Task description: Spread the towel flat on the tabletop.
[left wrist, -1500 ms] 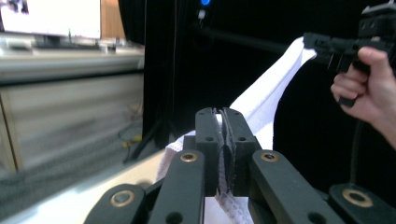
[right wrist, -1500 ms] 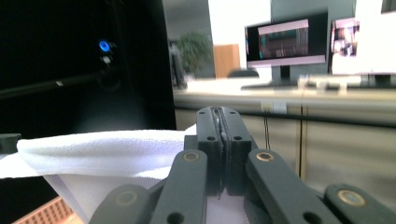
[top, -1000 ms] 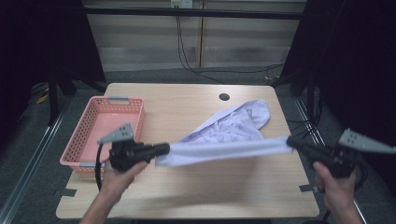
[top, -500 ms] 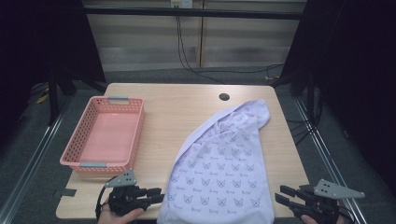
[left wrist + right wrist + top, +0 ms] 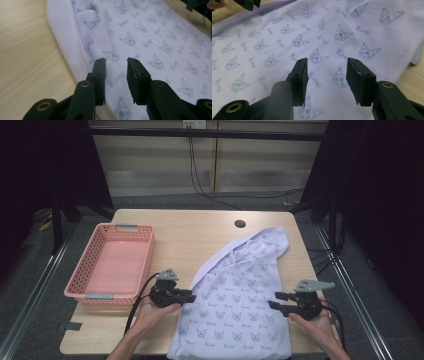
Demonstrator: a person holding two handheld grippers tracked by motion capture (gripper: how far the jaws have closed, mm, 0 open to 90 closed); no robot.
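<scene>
A white garment (image 5: 240, 290) printed with small blue cat faces lies flat on the wooden table (image 5: 200, 232), running from the back right to the front edge. My left gripper (image 5: 192, 296) hovers at its left hem, open, with nothing between the jaws. The left gripper view has the open left gripper (image 5: 116, 67) over the garment's ribbed edge (image 5: 62, 42). My right gripper (image 5: 273, 300) sits at the garment's right side, open and empty. In the right gripper view the right gripper (image 5: 326, 68) is spread above the printed fabric (image 5: 312, 32).
A pink plastic basket (image 5: 85, 282) stands empty on the left part of the table. A round cable hole (image 5: 240, 224) lies near the back edge. Black cables trail from both grippers toward the person's forearms at the front edge.
The garment went from stretched taut in the air between both shut grippers to lying flat on the table. Both grippers let go, opened and now rest at its two sides.
</scene>
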